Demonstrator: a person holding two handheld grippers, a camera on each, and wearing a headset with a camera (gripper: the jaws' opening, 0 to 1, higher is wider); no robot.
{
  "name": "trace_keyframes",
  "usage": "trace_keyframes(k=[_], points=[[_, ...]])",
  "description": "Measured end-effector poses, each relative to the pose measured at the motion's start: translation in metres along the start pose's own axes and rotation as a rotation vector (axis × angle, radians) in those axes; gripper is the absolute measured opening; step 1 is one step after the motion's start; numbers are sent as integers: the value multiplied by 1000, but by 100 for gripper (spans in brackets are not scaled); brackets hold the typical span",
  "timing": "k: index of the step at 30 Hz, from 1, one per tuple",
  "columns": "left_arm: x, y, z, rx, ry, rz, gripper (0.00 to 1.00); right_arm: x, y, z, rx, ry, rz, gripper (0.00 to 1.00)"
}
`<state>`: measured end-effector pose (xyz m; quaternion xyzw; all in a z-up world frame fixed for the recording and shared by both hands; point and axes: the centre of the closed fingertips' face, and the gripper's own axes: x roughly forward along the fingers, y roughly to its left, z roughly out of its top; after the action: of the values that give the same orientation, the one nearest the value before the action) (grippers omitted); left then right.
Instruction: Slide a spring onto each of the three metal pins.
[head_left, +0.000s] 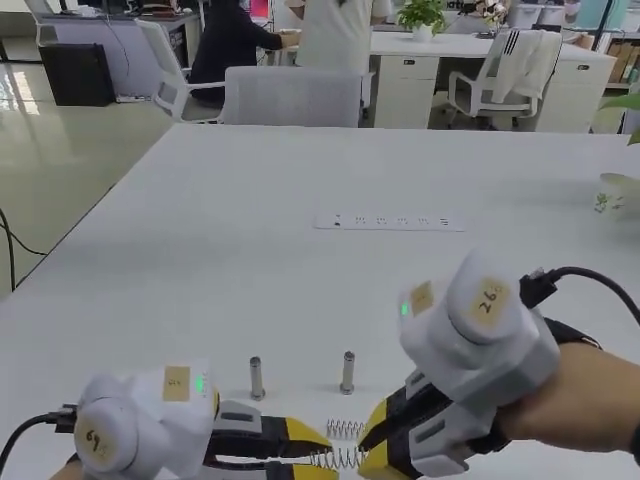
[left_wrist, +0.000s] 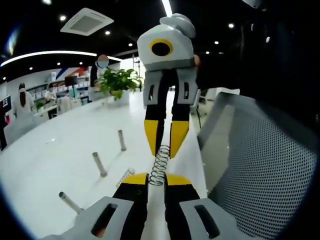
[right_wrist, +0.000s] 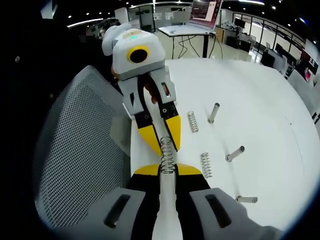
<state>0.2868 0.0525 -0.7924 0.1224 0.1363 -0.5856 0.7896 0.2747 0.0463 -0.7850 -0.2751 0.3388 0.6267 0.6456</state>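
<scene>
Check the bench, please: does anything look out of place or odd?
One spring is pinched at both ends, by the left gripper and the right gripper at once. Nothing looks spilled or damaged; the pins are bare.

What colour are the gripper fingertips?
Yellow fingertips, black behind them; clearest in the left gripper view.

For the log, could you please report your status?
Left gripper, right gripper shut on one coiled steel spring. Three grey metal pins bare. Nothing blocking.

The left gripper (head_left: 322, 447) and the right gripper (head_left: 372, 440) each have a rounded white plastic housing with a tan numbered sticker, a small green light, a black rear cable and black yellow-tipped jaws.
</scene>
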Motion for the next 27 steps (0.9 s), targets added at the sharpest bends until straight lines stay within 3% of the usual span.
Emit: trace_keyframes(k=[7, 12, 22, 27], points=[[0, 0, -1, 6, 4, 1, 4, -6, 0, 16, 45, -86, 15, 8], [0, -1, -2, 4, 5, -4, 3, -7, 0, 23, 51, -115, 16, 8], [1, 0, 2, -1, -10, -3, 3, -5, 2, 43, 18, -151, 6, 8], [0, 0, 2, -6, -12, -2, 3, -3, 2, 45, -9, -129, -2, 8]])
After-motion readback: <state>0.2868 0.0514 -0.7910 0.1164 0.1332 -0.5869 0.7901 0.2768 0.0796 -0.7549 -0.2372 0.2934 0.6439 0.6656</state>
